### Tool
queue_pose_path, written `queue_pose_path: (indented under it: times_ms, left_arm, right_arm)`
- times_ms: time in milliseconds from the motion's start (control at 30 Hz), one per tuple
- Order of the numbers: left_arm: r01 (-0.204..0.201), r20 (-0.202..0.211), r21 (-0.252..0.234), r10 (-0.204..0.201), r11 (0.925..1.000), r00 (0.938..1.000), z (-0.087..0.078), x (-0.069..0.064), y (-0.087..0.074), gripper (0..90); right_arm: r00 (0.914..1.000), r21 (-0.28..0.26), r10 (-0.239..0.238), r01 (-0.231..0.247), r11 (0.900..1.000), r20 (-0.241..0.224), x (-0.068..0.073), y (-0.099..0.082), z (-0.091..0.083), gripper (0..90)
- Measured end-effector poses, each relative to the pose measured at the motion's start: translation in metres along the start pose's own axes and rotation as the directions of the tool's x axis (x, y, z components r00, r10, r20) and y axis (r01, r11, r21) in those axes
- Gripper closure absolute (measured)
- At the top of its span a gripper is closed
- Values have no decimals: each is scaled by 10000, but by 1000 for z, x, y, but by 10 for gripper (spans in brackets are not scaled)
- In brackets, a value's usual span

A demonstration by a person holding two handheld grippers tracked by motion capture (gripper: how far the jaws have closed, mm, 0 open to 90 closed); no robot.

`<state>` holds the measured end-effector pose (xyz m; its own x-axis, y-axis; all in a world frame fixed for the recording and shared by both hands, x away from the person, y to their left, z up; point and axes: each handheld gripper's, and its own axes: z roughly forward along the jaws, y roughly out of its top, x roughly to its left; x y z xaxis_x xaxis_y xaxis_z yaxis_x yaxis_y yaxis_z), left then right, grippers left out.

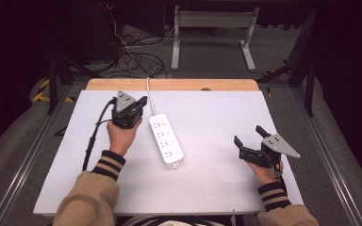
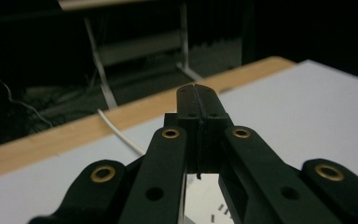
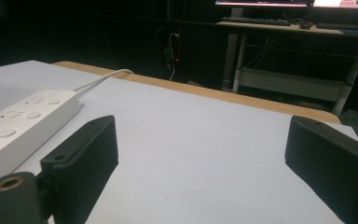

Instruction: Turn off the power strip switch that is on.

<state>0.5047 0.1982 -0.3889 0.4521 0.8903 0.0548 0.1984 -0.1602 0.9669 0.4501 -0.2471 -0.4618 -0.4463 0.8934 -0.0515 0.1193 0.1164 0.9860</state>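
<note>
A white power strip (image 1: 166,140) with several sockets lies on the white table top (image 1: 207,188), its white cable (image 1: 148,94) running off over the far wooden edge. My left gripper (image 1: 143,100) hovers just left of the strip's far end, its jaws shut together with nothing between them (image 2: 196,91); the cable (image 2: 119,133) passes beyond them. My right gripper (image 1: 249,135) rests low at the right side of the table, well apart from the strip, jaws wide open and empty (image 3: 203,135). The strip (image 3: 23,116) lies to its left in the right gripper view.
A wooden strip (image 1: 169,84) edges the far side of the table. Beyond it stand a white desk frame (image 1: 212,33) and tangled cables (image 1: 132,56) on the floor. Metal rails (image 1: 37,141) run along both sides.
</note>
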Motion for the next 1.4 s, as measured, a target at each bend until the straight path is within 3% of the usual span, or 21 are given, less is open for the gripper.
queue_pose_path:
  times_ms: [33, 67, 133, 200, 233, 300, 333, 367, 433, 467, 533, 567, 833, 867, 900, 933, 967, 1000, 1033, 1100, 1400]
  left_arm:
    - [46, -436, -692, -77, 9976, 9990, -26, 8, -1, 896]
    - [-16, -611, -983, -44, 9952, 9981, -39, 12, -4, 897]
    - [-284, -1088, -1462, 124, 9888, 9940, -66, 18, -14, 896]
    - [-309, -1500, -1920, 17, 9809, 9887, -91, 23, -29, 896]
    - [-309, -1500, -1920, 17, 9809, 9887, -91, 23, -29, 896]
    - [-206, -1944, -2333, -259, 9722, 9806, -114, 28, -48, 896]
    - [79, -2173, -2531, -649, 9674, 9739, -133, 34, -63, 896]
    - [79, -2173, -2531, -649, 9674, 9739, -133, 34, -63, 896]
    - [367, -2576, -2697, -1088, 9622, 9601, -151, 45, -74, 897]
    - [367, -2576, -2697, -1088, 9622, 9601, -151, 45, -74, 896]
    - [511, -2746, -2821, -1317, 9580, 9525, -154, 49, -74, 896]
    - [244, -2889, -2769, -1075, 9606, 9513, -153, 48, -75, 896]
    - [-230, -2787, -2524, -499, 9673, 9591, -145, 44, -77, 837]
    - [-294, -2668, -2632, -435, 9643, 9628, -143, 46, -79, 758]
    - [-344, -2860, -2745, -474, 9610, 9571, -140, 47, -81, 599]
    - [-344, -2860, -2745, -474, 9610, 9571, -140, 47, -81, 416]
    - [-353, -3025, -2809, -536, 9591, 9516, -137, 48, -81, 269]
    - [-226, -3095, -2807, -682, 9595, 9484, -133, 49, -81, 148]
    - [-66, -3197, -2623, -804, 9650, 9441, -129, 50, -81, 69]
    - [249, -3172, -2304, -993, 9728, 9432, -123, 51, -82, 15]
    - [378, -3166, -2281, -1108, 9729, 9421, -121, 51, -82, 15]
  right_arm:
    - [10000, -28, 7, -7, 10000, 0, 0, 0, 0, 98]
    - [10000, -46, 0, 0, 10000, -9, 0, 0, 0, 98]
    - [10000, -63, 38, -37, 10000, 11, 0, 0, 0, 98]
    - [10000, -57, 55, -55, 10000, 24, 0, 0, 0, 98]
    - [10000, -43, 57, -56, 10000, 40, 0, 1, 0, 98]
    - [10000, -69, 44, -44, 10000, 57, 0, 1, 1, 99]
    - [10000, -101, 49, -49, 9999, 42, 0, 1, 1, 99]
    - [10000, -127, 51, -50, 9999, 55, 1, 2, 1, 100]
    - [10000, -170, 33, -33, 9999, -5, 2, 3, 3, 100]
    - [10000, -190, 12, -13, 9998, -29, 2, 4, 3, 100]
    - [10000, -192, 5, -6, 9998, -69, 2, 4, 5, 101]
    - [9999, -150, 7, -9, 9999, -114, 3, 4, 7, 101]
    - [9999, -123, -3, 1, 9999, -119, 3, 3, 7, 100]
    - [10000, -95, 13, -14, 10000, -72, 3, 3, 6, 101]
    - [10000, -92, -23, 22, 10000, -84, 4, 4, 6, 101]
    - [10000, -100, -64, 63, 9999, -72, 4, 4, 5, 101]
    - [9999, -118, -92, 91, 9999, -88, 4, 4, 5, 100]
    - [9999, -119, -85, 84, 9999, -86, 4, 4, 5, 101]
    - [9999, -120, -65, 64, 9999, -78, 4, 4, 5, 101]
    - [10000, -81, -34, 33, 10000, -43, 3, 3, 5, 101]
    - [10000, -121, -75, 74, 9999, -53, 4, 3, 5, 101]
